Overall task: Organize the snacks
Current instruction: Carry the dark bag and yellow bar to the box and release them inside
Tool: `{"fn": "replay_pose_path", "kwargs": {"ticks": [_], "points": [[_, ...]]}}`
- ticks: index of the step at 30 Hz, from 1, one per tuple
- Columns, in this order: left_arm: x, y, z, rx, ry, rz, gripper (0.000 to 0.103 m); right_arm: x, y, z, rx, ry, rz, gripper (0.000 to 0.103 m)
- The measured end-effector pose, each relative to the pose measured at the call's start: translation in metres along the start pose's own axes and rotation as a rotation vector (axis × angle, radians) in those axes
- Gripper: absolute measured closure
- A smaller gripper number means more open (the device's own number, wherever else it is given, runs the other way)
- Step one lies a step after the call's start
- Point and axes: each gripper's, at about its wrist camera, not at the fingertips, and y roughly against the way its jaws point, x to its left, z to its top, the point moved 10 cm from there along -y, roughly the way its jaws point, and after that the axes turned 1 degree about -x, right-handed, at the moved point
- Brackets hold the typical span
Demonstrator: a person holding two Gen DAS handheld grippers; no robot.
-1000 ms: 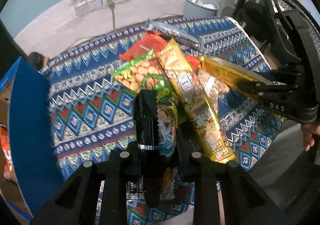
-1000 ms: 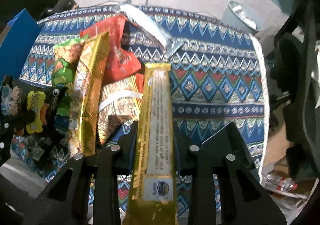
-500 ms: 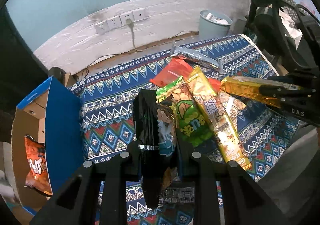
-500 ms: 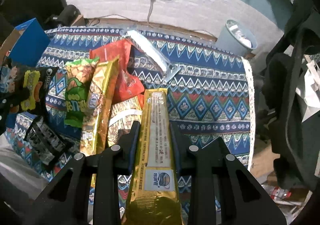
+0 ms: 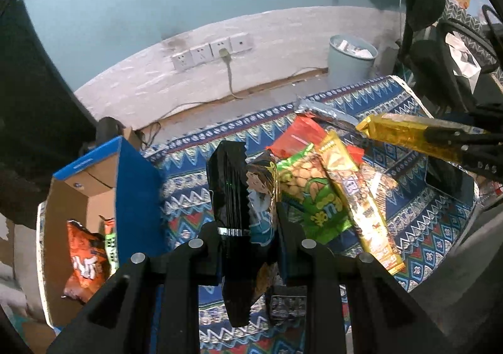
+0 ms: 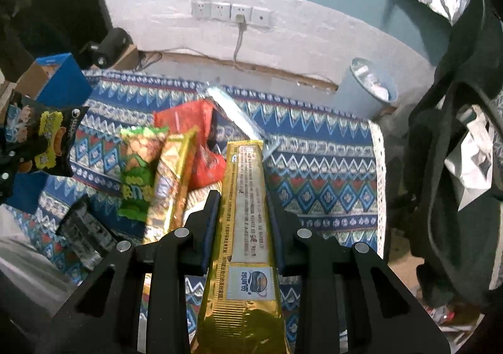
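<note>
Pinching a black packet (image 5: pixel 232 196) edge-on, the left gripper (image 5: pixel 248 222) has its jaws pressed against the packet's two faces, with the cartoon print showing on the right side. The packet hangs above the cloth (image 5: pixel 195 178), clear of the pile, between the box (image 5: pixel 135 184) and the loose snacks. The right gripper (image 6: pixel 242 206) is clamped on a long gold bar (image 6: pixel 245 196), which runs straight out along its fingers and also sits lifted off the cloth.

Outward from the tongs, the pile lies in the middle of the cloth: a green peanut bag (image 5: pixel 314 193), a gold stick pack (image 5: pixel 355 193) lying across it, a red bag (image 5: pixel 298 137) behind, a silver wrapper (image 5: pixel 323 110) at the far edge, and a small dark packet (image 6: pixel 83 234) near the front edge. A further patterned bag seems to lie under the gold stick pack, but it is mostly hidden.

The box stands open at the left of the cloth. An orange bag (image 5: pixel 85 259) rests inside, with a green-edged packet (image 5: pixel 110 247) just beside it; what else it holds is out of sight.

My reading is that the work is in its early part: two items boxed as far as can be seen, two in hand, and at least five left on the cloth. The black packet is nearer the box and looks likely to go in first.
</note>
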Motion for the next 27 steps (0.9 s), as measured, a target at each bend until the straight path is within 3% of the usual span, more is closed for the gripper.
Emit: {"fn": "replay_pose_path", "kwargs": {"ticks": [13, 27], "points": [[0.072, 0.029, -0.008, -0.046, 0.071, 0.112, 0.078, 0.071, 0.031, 0.055, -0.102, 0.088, 0.078, 0.076], [0.161, 0.052, -0.036, -0.070, 0.184, 0.210, 0.078, 0.197, 0.053, 0.111, -0.171, 0.224, 0.210, 0.076]]}}
